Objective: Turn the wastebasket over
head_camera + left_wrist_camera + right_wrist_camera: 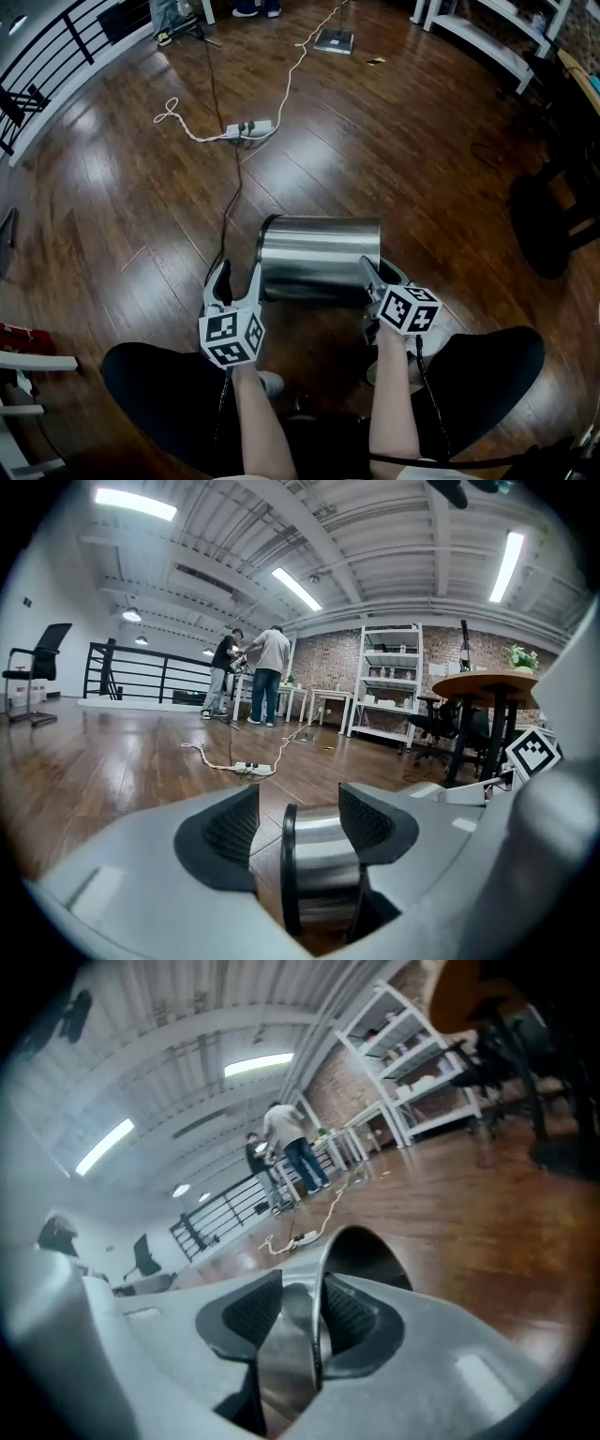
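A steel wastebasket (319, 253) lies on its side on the wood floor, just in front of my knees. Its black-rimmed end points left and its open mouth points right. My left gripper (237, 277) is at the left end. In the left gripper view the black-rimmed end (323, 855) stands between the wide jaws (298, 822), with floor showing between the left pad (230, 827) and the rim. My right gripper (382, 272) is at the mouth. In the right gripper view its jaws (302, 1312) straddle the thin rim of the mouth (366, 1255), with a gap beside the outer pad (251, 1312).
A white power strip (248, 128) with white and black cables lies on the floor beyond the can. White shelving (487, 37) and a black chair (544, 225) stand at the right, a black railing (56, 47) at far left. Two people (262, 672) stand far off.
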Tool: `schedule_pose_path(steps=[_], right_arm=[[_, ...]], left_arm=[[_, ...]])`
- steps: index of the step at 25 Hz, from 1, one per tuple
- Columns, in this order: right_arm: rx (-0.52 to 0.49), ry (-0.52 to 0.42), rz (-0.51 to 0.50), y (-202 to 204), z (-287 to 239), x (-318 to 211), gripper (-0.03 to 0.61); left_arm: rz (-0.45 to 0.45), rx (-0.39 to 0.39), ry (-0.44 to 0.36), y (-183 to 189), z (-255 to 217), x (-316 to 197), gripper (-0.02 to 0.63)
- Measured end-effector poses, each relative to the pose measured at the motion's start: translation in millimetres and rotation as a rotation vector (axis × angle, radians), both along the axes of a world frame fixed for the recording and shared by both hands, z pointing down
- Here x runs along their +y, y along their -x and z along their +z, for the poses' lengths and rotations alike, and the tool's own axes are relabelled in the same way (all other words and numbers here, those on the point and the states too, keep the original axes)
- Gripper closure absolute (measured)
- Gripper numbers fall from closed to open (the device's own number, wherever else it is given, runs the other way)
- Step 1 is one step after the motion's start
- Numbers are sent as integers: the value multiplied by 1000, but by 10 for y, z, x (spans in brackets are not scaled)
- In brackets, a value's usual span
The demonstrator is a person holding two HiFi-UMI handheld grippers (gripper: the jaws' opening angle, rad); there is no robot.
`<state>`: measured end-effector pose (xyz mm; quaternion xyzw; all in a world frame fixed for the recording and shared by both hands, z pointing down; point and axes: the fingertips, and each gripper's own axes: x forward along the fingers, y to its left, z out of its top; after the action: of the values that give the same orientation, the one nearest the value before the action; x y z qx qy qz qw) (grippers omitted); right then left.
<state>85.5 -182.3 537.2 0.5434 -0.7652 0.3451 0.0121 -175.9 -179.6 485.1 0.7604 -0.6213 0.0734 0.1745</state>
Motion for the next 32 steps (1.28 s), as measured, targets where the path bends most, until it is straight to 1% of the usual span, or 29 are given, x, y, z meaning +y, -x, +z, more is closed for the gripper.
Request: schedule_pose_path(steps=[3,4,5,6,7,10,11,12,13,15,17,19,21,22,23,25,26,27,28,30,32], right_arm=[[-245,123,279,-560,501,168,456],[-335,145,360,-727,653,245,454],[-408,143,411,-841,744,294,407],[-446,135,430,-894,779,311,402],[-439,132,428,-901,780,311,402],[-298,163,405,-862,744,345,397],[-272,182,403,-862,749,384,375],[-264,199,404,-875,752,425,359],[-266,209,408,-900,737,452,356],[-292,200,418,-957,649,461,356],[-299,189,408,-992,546,460,356],[-250,204,365,-997,499,494,356],[-196,234,319,-967,525,535,356],[-187,249,300,-934,560,550,356],[-190,265,278,-886,603,564,356],[-205,291,221,-773,679,590,361],[-207,296,194,-726,696,596,383],[-206,297,173,-691,697,596,404],[-200,298,153,-666,692,595,451],[-173,309,109,-627,692,602,446],[-152,318,74,-593,695,606,445]], left_arm=[[39,12,32,-184,148,-6,324],[53,14,45,-252,201,-1,324],[66,15,57,-313,248,4,324],[77,16,67,-365,287,5,324],[86,18,73,-408,317,-1,324],[101,19,83,-500,387,-69,330],[107,18,88,-523,422,-109,330],[117,20,94,-550,466,-162,330],[133,26,101,-582,516,-230,329],[175,47,117,-638,612,-380,270],[200,59,136,-657,694,-503,275],[206,71,163,-654,790,-580,305],[204,93,197,-626,903,-623,319],[207,109,209,-608,951,-625,332],[215,137,215,-599,986,-615,356],[249,218,214,-637,1010,-576,405],[272,241,206,-675,1005,-557,455],[291,236,193,-707,996,-541,478],[305,206,176,-724,988,-526,482],[320,139,154,-716,982,-490,486],[336,111,161,-674,980,-439,495]])
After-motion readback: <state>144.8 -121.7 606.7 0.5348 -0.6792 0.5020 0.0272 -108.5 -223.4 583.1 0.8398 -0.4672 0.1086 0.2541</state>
